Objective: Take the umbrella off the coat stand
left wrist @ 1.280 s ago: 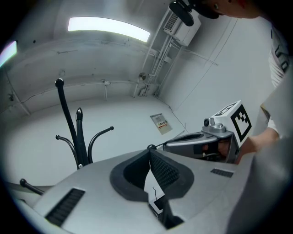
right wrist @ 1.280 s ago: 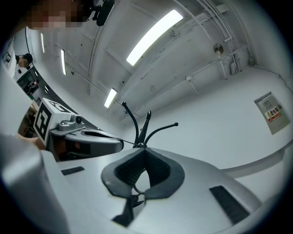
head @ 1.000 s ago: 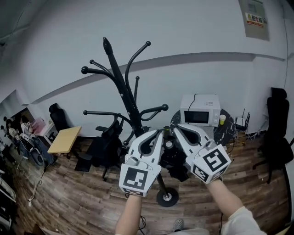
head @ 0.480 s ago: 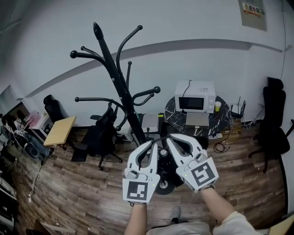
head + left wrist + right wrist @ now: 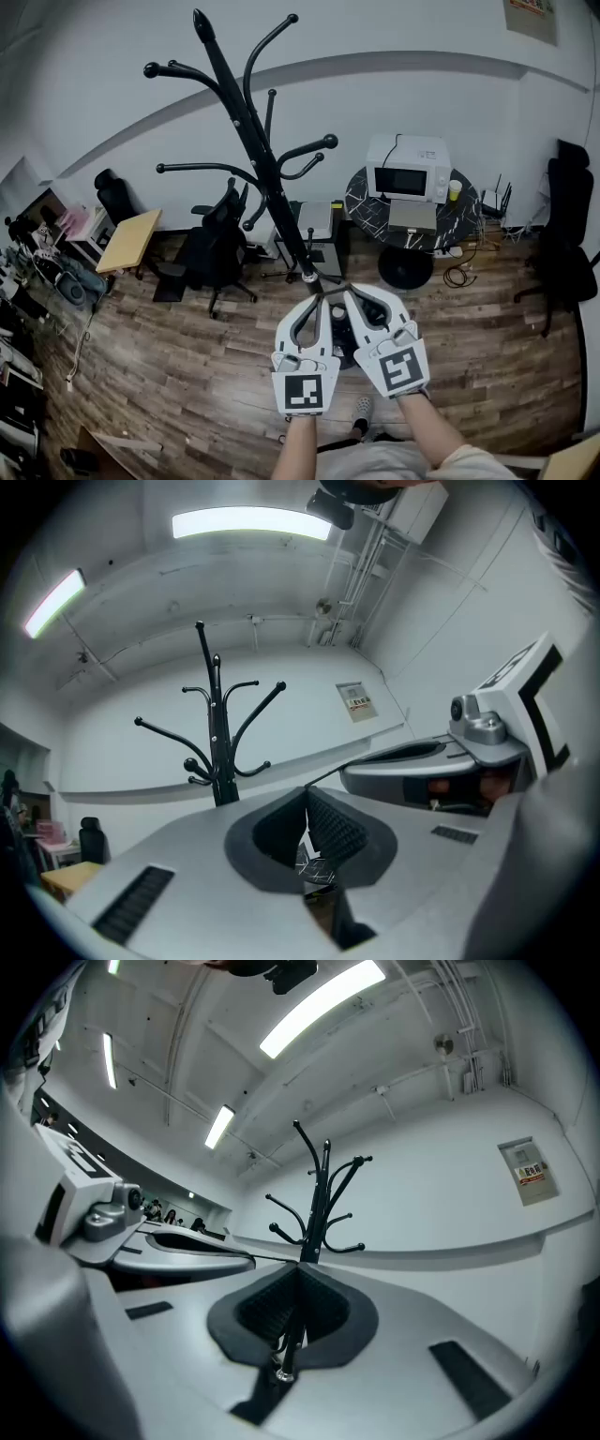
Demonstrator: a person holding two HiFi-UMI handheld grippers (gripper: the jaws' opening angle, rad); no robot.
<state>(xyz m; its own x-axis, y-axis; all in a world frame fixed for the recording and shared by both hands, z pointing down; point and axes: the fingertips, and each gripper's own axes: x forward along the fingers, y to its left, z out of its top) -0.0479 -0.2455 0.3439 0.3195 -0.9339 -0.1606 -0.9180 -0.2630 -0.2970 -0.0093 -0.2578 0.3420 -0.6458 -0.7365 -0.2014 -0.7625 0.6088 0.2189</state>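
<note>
Both pressed shut, nothing held: left hand-held gripper (image 5: 318, 298), right hand-held gripper (image 5: 348, 294), tips near the coat stand (image 5: 251, 141), low on its pole.

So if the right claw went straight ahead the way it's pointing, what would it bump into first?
Probably the coat stand: its pole rises just beyond the tips of the right claw. How far off it is, I can't tell.

You hold two grippers: a left gripper (image 5: 317, 297) and a right gripper (image 5: 347, 293). Beyond them stand one coat stand (image 5: 251, 139), one microwave (image 5: 407, 169), one round dark table (image 5: 361, 202), one yellow cup (image 5: 455, 190) and one wooden desk (image 5: 129, 240). There are three black chairs: a far-left chair (image 5: 114, 195), a middle chair (image 5: 214, 255) and a right chair (image 5: 567, 253).
</note>
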